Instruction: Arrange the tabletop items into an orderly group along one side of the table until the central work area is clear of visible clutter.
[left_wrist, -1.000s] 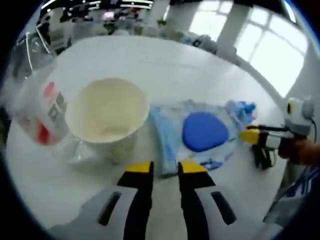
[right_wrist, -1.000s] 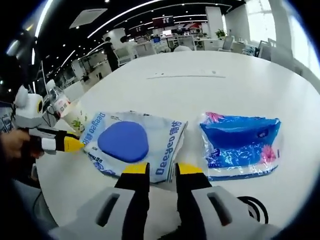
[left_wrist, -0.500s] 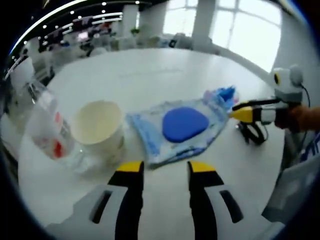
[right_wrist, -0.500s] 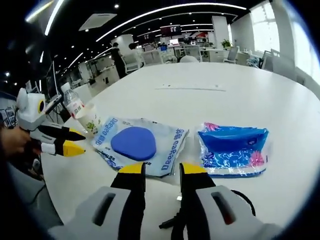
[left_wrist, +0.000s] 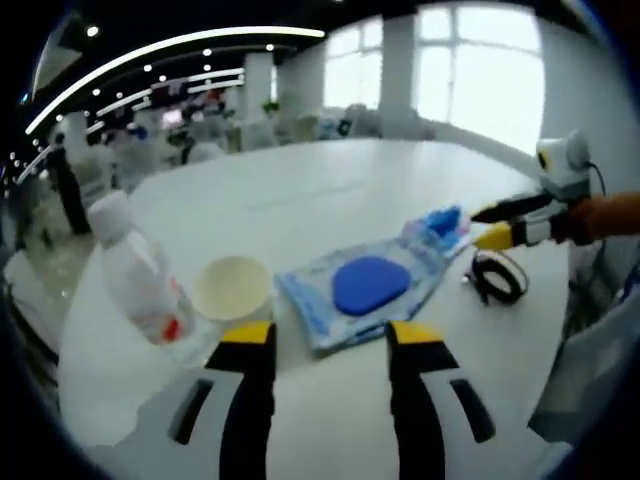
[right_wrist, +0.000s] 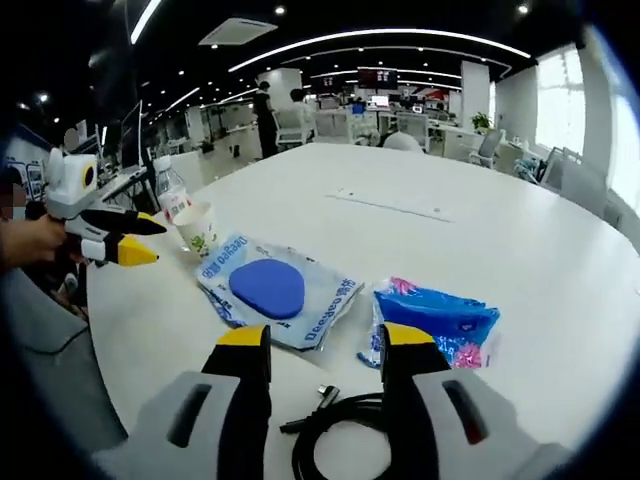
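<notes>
in the right gripper view the right gripper stands wide, empty, at bottom centre over a black cable; past it centre-frame lie the wipes pack and blue packet, then cup and bottle mid-left beside the left gripper, jaws apart.

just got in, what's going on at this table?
A person holds a gripper in each hand over a white table; both are open and hold nothing. The left gripper faces a paper cup with a water bottle beside it. The right gripper points at a wipes pack with a blue lid, a blue tissue pack to its right, and a coiled black cable between its jaws. Everything sits grouped near one edge.
</notes>
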